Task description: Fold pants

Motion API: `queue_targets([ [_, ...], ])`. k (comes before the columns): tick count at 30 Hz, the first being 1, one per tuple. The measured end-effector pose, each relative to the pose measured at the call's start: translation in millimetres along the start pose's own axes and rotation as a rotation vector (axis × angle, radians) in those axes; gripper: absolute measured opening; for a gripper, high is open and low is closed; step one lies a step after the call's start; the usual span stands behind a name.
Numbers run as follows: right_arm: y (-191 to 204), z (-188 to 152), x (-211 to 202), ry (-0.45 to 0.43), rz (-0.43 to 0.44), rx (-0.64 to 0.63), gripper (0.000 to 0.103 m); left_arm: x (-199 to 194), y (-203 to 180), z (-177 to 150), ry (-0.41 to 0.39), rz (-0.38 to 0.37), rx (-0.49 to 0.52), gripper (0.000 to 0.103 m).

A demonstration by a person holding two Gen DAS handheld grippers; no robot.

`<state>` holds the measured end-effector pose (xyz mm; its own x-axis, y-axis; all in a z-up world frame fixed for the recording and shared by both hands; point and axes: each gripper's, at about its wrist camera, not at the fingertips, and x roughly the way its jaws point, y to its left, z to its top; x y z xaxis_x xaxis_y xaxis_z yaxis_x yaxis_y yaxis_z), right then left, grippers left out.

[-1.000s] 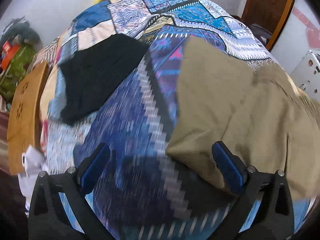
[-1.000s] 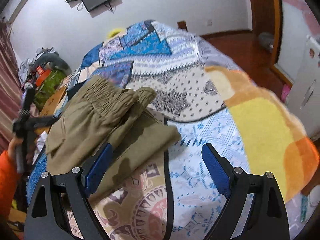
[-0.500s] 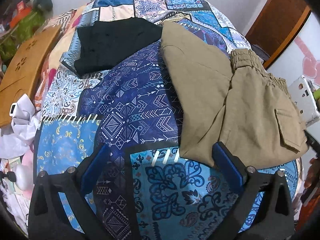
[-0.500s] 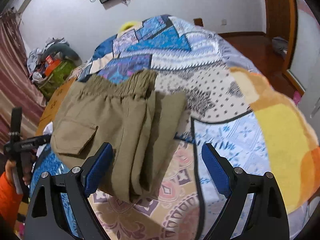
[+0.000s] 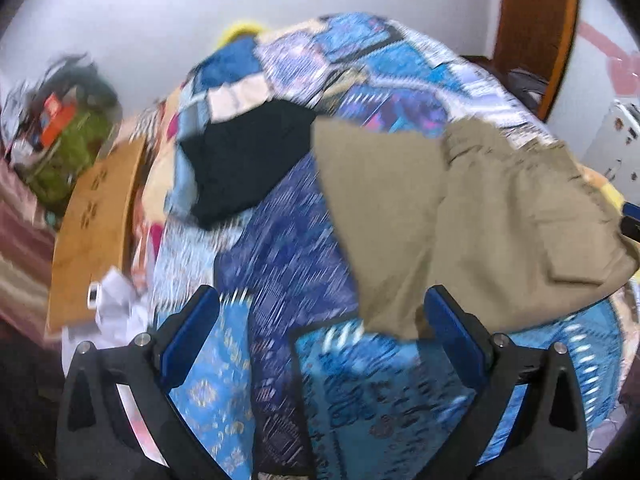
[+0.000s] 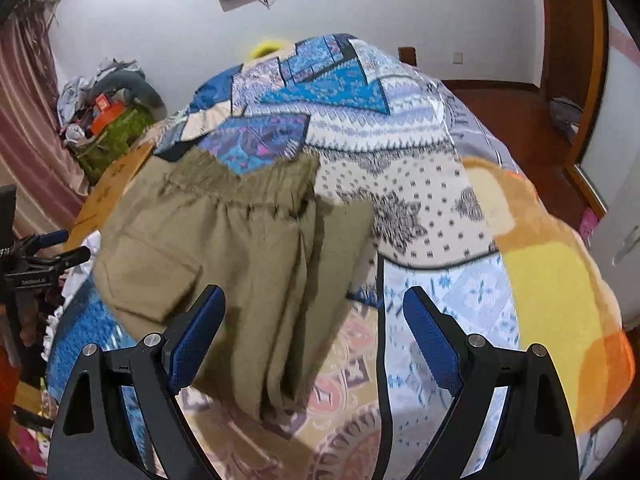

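Khaki pants [image 5: 460, 216] lie folded on a patchwork bedspread [image 5: 288, 264], with the elastic waistband [image 6: 248, 184] at the far end and a flap pocket [image 6: 148, 276] on the left in the right wrist view. My left gripper [image 5: 322, 332] hovers open above the bedspread, its right finger over the near corner of the pants. My right gripper [image 6: 314, 332] hangs open above the near folded edge of the pants [image 6: 248, 280], with nothing between its blue pads. The left gripper [image 6: 40, 256] shows at the left edge of the right wrist view.
A black folded garment [image 5: 248, 160] lies on the bedspread beyond the pants. A wooden board [image 5: 96, 224] and white crumpled items [image 5: 116, 300] sit at the bed's left side. Clutter [image 6: 104, 116] is piled by the wall. An orange and yellow blanket [image 6: 552, 280] covers the bed's right.
Both grippers pulled back and rose a little, so the pants sit farther off. The left wrist view has swung and is now blurred. Both grippers stayed open.
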<state>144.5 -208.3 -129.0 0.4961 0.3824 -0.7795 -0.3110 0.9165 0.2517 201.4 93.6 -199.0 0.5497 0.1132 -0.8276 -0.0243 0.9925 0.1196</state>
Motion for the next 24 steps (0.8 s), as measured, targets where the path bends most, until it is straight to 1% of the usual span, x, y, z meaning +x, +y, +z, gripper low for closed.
queue_targets([
  [3,1,14,-2,-0.039,0.022,0.001,0.089,-5,-13,24,-0.032,-0.053,0.023,0.103],
  [5,2,24,2,-0.054,0.030,0.007,0.089,-1,-24,41,-0.039,-0.099,0.040,0.103],
  [6,2,29,5,-0.054,0.030,0.008,0.089,4,-30,51,-0.034,-0.125,0.048,0.103],
  [8,5,35,12,-0.048,0.050,-0.003,0.088,14,-40,63,-0.016,-0.154,0.052,0.103],
  [9,6,38,16,-0.040,0.055,-0.011,0.087,23,-45,72,0.001,-0.159,0.038,0.103],
  [10,7,41,21,-0.023,0.056,-0.025,0.084,27,-50,74,0.014,-0.163,0.026,0.101],
  [11,9,43,28,0.003,0.064,-0.041,0.081,36,-56,80,0.041,-0.190,0.011,0.093],
  [12,10,44,33,0.021,0.076,-0.052,0.081,41,-60,83,0.061,-0.222,0.004,0.090],
  [13,11,45,40,0.042,0.096,-0.063,0.077,46,-63,85,0.073,-0.244,0.003,0.086],
  [15,12,46,53,0.074,0.110,-0.081,0.067,54,-72,88,0.080,-0.249,0.023,0.083],
  [16,12,46,60,0.092,0.111,-0.086,0.059,58,-77,87,0.083,-0.242,0.037,0.083],
  [17,11,46,65,0.106,0.116,-0.083,0.055,62,-81,86,0.088,-0.229,0.052,0.083],
  [18,10,46,70,0.121,0.129,-0.067,0.054,66,-83,83,0.093,-0.219,0.062,0.083],
  [20,5,46,72,0.122,0.168,-0.039,0.049,70,-85,79,0.095,-0.207,0.074,0.083],
  [21,4,46,71,0.120,0.171,-0.041,0.048,73,-84,76,0.094,-0.203,0.079,0.083],
  [23,4,45,70,0.114,0.167,-0.063,0.041,76,-80,72,0.091,-0.200,0.076,0.084],
  [24,4,45,70,0.114,0.165,-0.069,0.040,77,-78,71,0.086,-0.193,0.079,0.084],
])
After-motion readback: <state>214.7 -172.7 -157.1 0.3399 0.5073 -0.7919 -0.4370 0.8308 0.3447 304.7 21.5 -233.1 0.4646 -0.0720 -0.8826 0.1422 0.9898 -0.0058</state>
